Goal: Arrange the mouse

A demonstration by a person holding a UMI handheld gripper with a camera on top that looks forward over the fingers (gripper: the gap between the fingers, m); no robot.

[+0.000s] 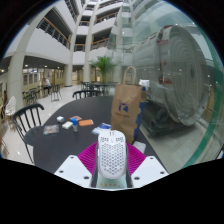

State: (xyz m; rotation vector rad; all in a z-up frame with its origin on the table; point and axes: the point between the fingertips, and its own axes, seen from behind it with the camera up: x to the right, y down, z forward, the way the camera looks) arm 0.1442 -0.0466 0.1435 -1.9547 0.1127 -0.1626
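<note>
A white mouse [111, 155] with a perforated honeycomb shell sits between my fingers, its tail end toward the camera. My gripper [111, 160] is shut on it: the magenta pads [86, 156] press on both of its sides. The mouse is held above the near part of a dark round table [55, 142].
Beyond the fingers on the table lie a few small boxes and cards [73, 123] and a brown paper bag [126, 107] stands upright. Black chairs [28, 115] stand at the left. A large silvery cylinder [172, 62] fills the right. An atrium with a potted plant [103, 68] lies behind.
</note>
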